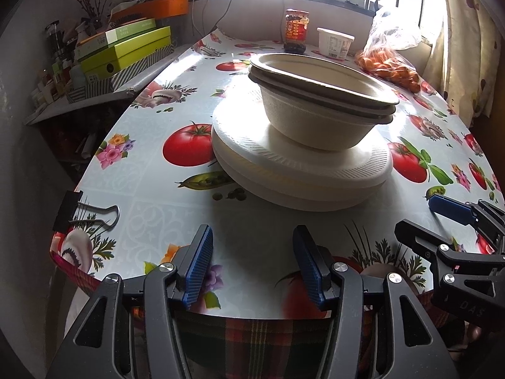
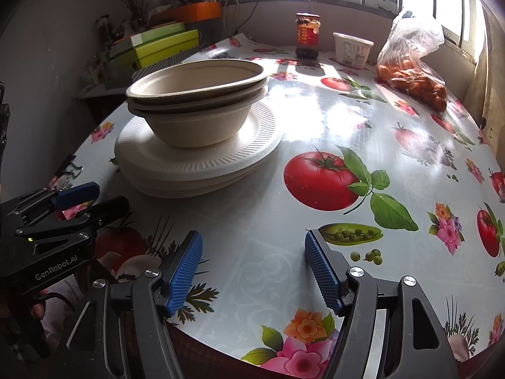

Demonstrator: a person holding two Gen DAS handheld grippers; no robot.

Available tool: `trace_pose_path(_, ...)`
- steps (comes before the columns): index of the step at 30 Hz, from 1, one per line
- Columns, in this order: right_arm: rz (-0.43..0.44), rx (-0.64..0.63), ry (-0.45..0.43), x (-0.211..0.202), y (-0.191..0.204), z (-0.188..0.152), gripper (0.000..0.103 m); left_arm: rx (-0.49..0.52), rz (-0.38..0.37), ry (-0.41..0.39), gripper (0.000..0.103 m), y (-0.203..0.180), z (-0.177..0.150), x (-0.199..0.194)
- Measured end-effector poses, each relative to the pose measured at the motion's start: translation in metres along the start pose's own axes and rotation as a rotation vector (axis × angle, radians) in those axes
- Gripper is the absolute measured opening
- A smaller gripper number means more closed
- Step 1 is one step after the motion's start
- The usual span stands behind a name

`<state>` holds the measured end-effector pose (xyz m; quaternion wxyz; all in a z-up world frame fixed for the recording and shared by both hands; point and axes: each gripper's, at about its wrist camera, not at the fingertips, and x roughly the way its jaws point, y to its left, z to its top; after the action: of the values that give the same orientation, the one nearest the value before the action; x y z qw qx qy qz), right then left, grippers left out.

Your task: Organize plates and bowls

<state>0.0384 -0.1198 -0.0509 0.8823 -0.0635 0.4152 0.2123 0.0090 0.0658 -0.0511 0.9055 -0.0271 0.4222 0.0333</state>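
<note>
Sunlit window behind, your table (image 1: 252,221) wears a glossy vegetable-print cloth. Mid-table: three nested beige bowls (image 1: 318,107) sit on a stack of white plates (image 1: 284,170); looks like three plates, lower edges hard to separate. At the far edge: one sauce jar (image 1: 295,31), one white tub (image 1: 334,42), one bag of oranges (image 2: 410,72). One binder clip (image 1: 85,213) sits on the left edge. Boxes (image 1: 126,53) at left are cluttered, count unclear. Your left claw (image 1: 252,265) is wide open, holding nothing, near the stack. Your right claw (image 2: 252,271) is equally open, empty, off to the stack's right.
</note>
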Motion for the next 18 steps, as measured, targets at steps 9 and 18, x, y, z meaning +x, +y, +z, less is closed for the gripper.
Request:
trace_pose_path(9,-0.013,-0.004,0.003,0.0022,0.0004,0.0013,0.070,-0.013,0.009,-0.005,0.058,-0.0015,0.0005,0.0010)
trace_pose_path(18,-0.014,-0.001,0.003,0.0027,0.0008,0.0017,0.071,-0.018,0.010,-0.006,0.059,-0.0017,0.0008,0.0014)
